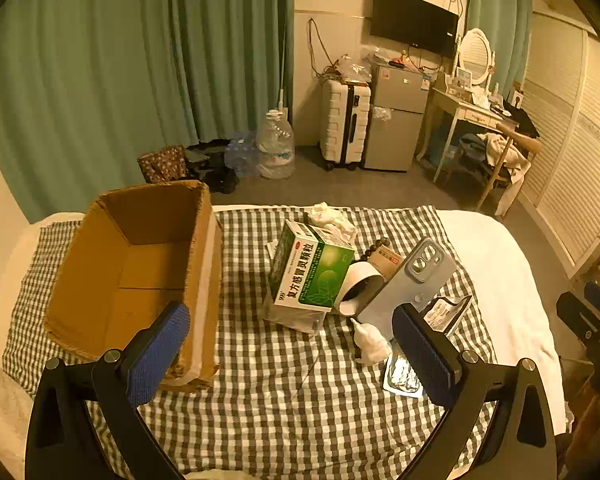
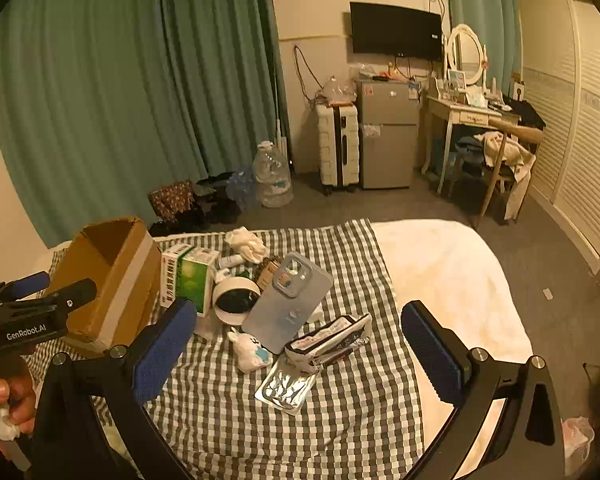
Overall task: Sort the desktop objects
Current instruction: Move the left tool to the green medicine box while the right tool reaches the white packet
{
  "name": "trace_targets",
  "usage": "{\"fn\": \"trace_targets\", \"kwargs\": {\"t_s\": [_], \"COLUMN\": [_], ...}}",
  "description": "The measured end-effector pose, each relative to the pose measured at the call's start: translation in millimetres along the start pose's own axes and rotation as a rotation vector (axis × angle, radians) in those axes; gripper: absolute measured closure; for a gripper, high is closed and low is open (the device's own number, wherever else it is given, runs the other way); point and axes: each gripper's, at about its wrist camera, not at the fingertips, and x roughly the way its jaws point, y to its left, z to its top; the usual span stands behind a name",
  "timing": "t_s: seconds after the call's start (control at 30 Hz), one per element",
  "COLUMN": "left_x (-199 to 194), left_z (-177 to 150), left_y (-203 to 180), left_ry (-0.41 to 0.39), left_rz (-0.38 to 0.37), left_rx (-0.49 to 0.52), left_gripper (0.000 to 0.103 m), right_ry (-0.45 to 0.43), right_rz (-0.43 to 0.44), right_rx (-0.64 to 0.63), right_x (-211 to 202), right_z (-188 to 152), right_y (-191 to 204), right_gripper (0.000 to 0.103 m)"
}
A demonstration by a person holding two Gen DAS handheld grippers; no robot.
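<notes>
We see a green-and-white medicine box (image 1: 310, 270) tilted among a heap on the bed's checked cloth (image 1: 260, 400), beside a roll of tape (image 1: 360, 288), a grey phone (image 1: 412, 280) and a blister pack (image 2: 286, 386). An open cardboard box (image 1: 140, 264) sits left of them. Our left gripper (image 1: 296, 356) and right gripper (image 2: 300, 354) hover above, angled downward, fingers wide and holding nothing.

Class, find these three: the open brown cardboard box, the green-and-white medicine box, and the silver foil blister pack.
open brown cardboard box (image 1: 140, 264): left wrist view, inner floor.
green-and-white medicine box (image 1: 314, 276): left wrist view, printed front face.
silver foil blister pack (image 2: 286, 386): right wrist view, foil middle.
</notes>
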Motion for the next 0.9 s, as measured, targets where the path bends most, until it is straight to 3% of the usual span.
{"fn": "trace_targets", "kwargs": {"t_s": [0.43,0.9], "left_x": [68.5,135.8], "left_z": [0.4,-2.4], "left_y": [-7.7,-17.0], "left_ry": [0.024,0.060], "left_rz": [-0.014,0.021], "left_rx": [0.034,0.068], "left_gripper": [0.000,0.000], "right_ry": [0.070,0.173], "right_rz": [0.005,-0.037], "right_rx": [0.045,0.110], "right_x": [61.8,124.9], "right_z": [-10.7,-34.7], "right_y": [-19.5,-47.0], "right_gripper": [0.001,0.007]}}
